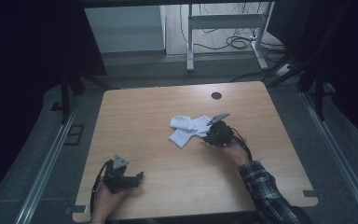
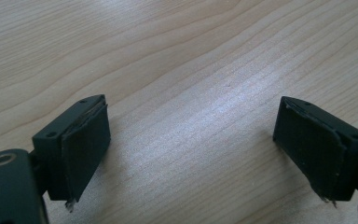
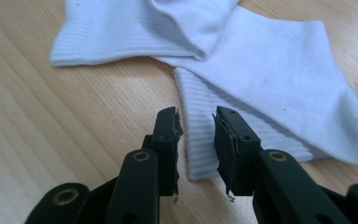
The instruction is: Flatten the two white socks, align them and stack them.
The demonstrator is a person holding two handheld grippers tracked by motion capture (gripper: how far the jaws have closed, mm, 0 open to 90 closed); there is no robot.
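Two white socks [image 1: 186,128] lie crossed near the middle of the wooden table [image 1: 140,116]. In the right gripper view the upper sock [image 3: 135,28] lies across the lower sock [image 3: 284,79], whose ribbed cuff [image 3: 200,112] points toward me. My right gripper [image 3: 198,126] hangs just over that cuff's end, its jaws a narrow gap apart with the cuff edge showing between them and the pads not pressing it. In the high view the right gripper [image 1: 207,138] sits at the socks' right edge. My left gripper [image 1: 139,179] rests near the front left, and its jaws [image 2: 191,135] stand wide over bare wood.
A dark round hole [image 1: 216,95] is in the table's far side. Beyond the table stand the white legs of another desk [image 1: 190,42], with cables [image 1: 237,42] on the floor. Metal rails [image 1: 51,154] run along both sides.
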